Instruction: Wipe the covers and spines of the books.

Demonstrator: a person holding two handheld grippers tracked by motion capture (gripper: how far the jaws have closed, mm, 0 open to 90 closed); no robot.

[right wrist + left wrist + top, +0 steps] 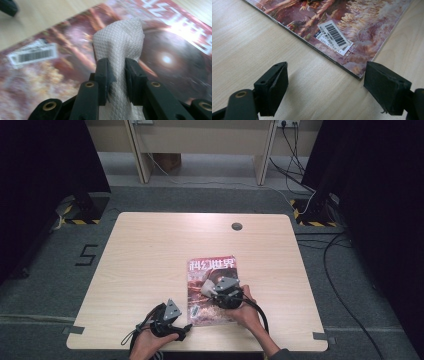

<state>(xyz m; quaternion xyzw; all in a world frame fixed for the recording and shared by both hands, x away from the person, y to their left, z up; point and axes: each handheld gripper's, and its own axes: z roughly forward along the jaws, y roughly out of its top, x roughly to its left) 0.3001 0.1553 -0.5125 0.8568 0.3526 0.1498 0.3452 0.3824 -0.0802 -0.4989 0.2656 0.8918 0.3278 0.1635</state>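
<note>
A magazine [212,290] with a red and brown cover lies flat on the wooden table [150,255], near the front middle. My right gripper [209,287] hovers over the cover, shut on a folded white paper towel [119,47] that sticks up between its jaws above the magazine [75,57]. My left gripper [184,330] rests low at the table's front edge, just left of the magazine's near corner. Its jaws stand wide open with nothing between them, and the magazine's corner [359,72] with a barcode sticker [333,35] lies just ahead of the left gripper [325,85].
A round cable hole [236,226] sits near the table's far edge. Cables [345,270] run over the grey floor to the right. Black curtains hang at both sides, and a desk frame [200,150] stands beyond the table.
</note>
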